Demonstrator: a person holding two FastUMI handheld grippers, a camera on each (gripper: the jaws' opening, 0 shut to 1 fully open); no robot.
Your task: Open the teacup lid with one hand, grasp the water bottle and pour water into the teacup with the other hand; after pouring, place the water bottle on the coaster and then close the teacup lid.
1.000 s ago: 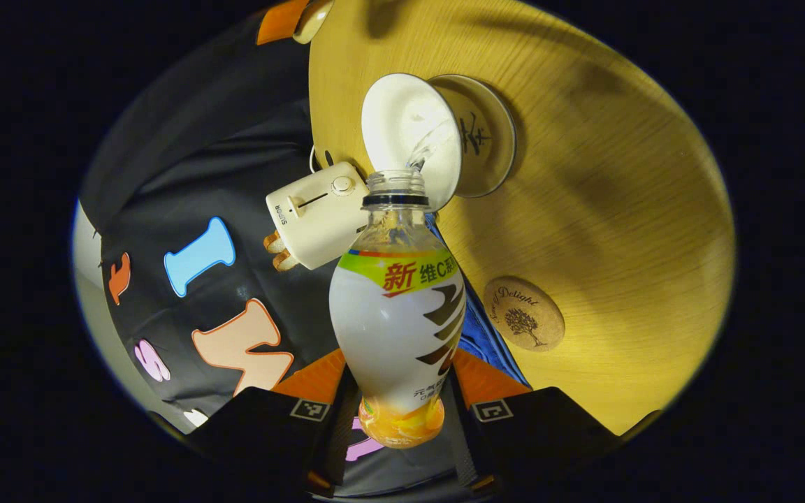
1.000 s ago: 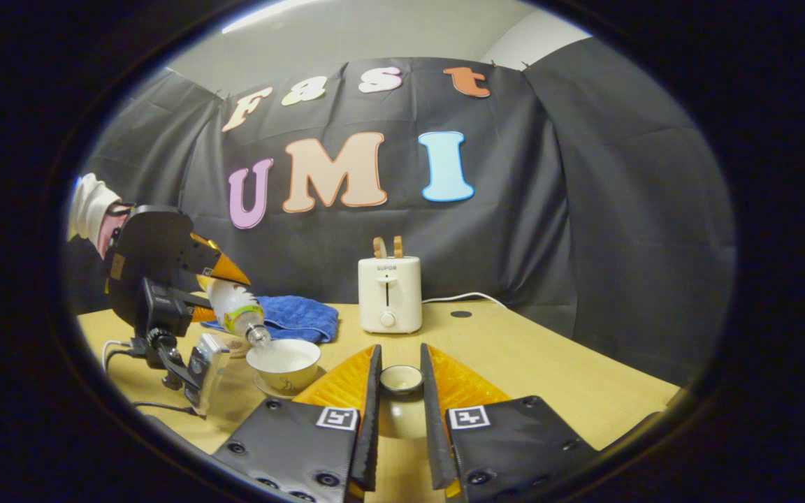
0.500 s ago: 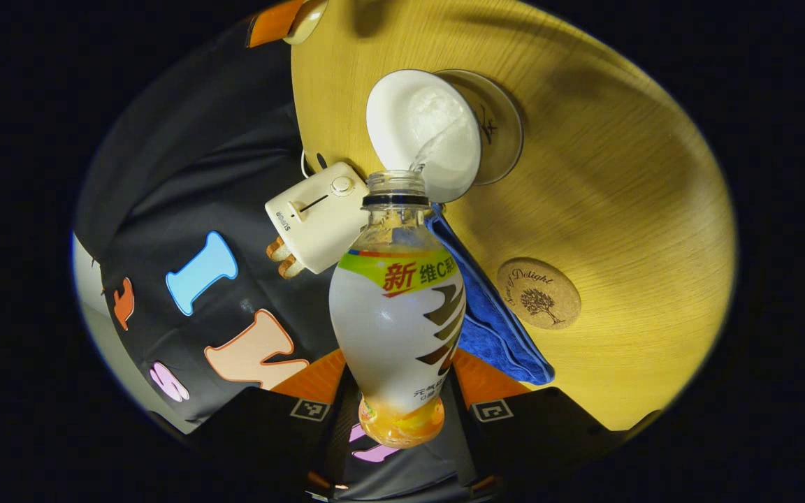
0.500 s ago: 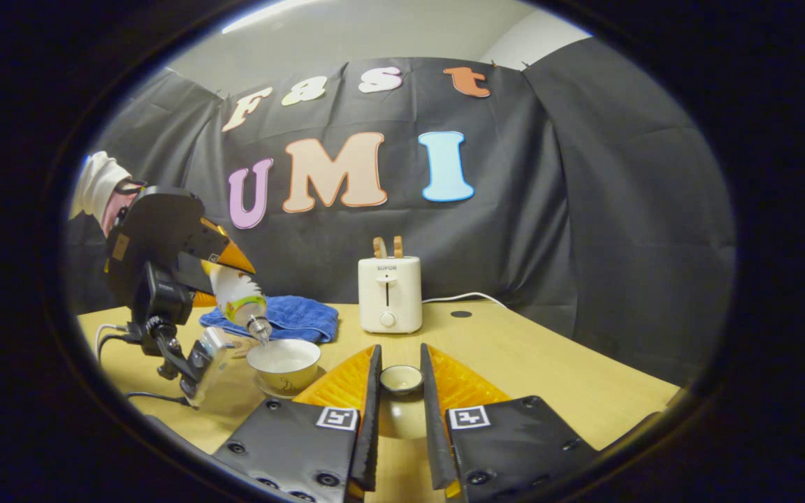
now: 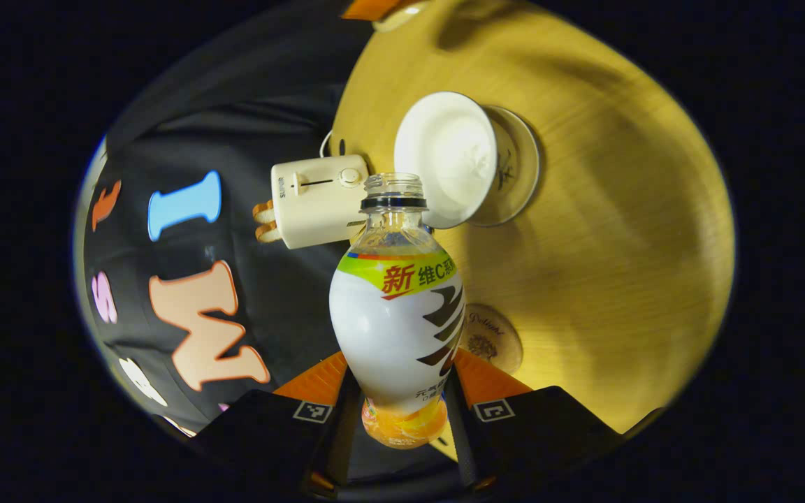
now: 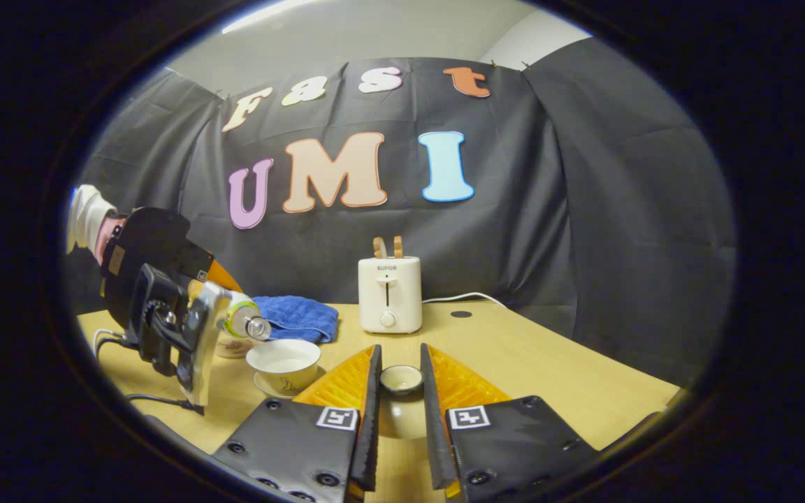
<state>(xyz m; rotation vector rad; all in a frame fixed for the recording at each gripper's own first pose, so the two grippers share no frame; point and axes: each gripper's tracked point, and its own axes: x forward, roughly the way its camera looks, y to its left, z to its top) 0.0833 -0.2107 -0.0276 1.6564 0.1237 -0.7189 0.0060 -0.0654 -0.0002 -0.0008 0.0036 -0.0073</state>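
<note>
Clear plastic, uncapped and still part full, the water bottle (image 5: 395,307) lies tipped near level in the left tongs (image 5: 397,412), its mouth just beside the rim of the teacup (image 5: 448,157), which stands on its saucer (image 5: 518,168) on the wooden surface (image 5: 619,230); no stream shows at the mouth. My worry is a dribble onto the surface if the bottle swings toward the coaster (image 5: 492,339) before it is righted, since the neck is open. A bottle set down off-centre on that small cork disc could also topple. Both fingers of the left tongs press the bottle's narrow lower part, clenched on it. In the right gripper view the right tongs (image 6: 400,419) sit low by the surface, narrowed around the teacup lid (image 6: 401,379), both fingers against its sides, holding it well apart from the cup, beside a toaster (image 6: 389,293) and blue towel (image 6: 301,318)
</note>
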